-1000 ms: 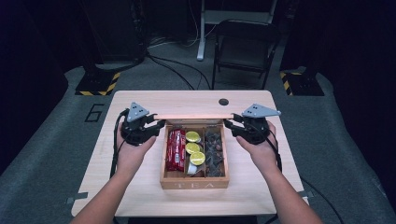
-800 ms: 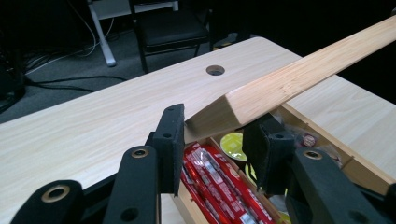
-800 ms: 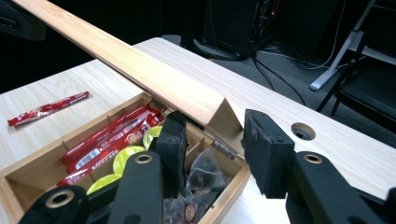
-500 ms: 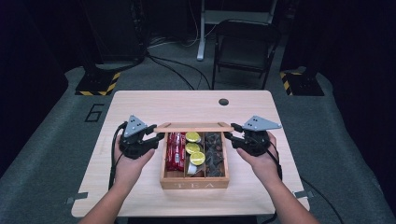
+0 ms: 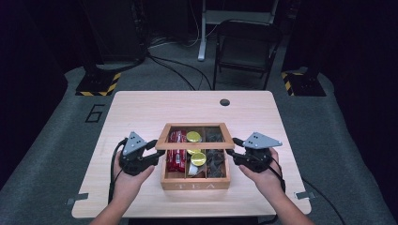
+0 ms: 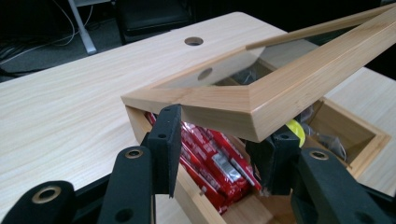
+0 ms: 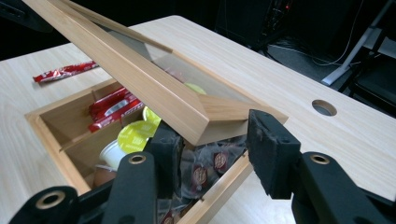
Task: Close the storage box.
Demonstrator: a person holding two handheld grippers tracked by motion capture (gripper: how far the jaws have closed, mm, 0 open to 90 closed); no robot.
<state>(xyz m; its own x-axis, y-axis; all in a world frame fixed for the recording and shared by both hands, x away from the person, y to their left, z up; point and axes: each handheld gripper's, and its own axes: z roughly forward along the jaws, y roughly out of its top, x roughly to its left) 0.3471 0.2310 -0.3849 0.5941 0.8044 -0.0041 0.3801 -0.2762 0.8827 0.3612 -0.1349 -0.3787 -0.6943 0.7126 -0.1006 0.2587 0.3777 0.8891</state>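
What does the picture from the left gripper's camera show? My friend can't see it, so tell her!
The left gripper has its two black jaws on either side of a corner of a wooden lid with a glass pane, tilted over an open wooden box. Red packets lie inside, on a pale wooden table.

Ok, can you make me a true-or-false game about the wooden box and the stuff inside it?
1. The lid lies flat and shut on the box. False: it is tilted up, with its near edge raised above the box.
2. The red packets are in the compartment at the left of the high view. True.
3. The round tops in the middle compartment are blue. False: they are yellow.
4. The table has a round hole in it. True.
5. The front of the box says COFFEE. False: it says TEA.
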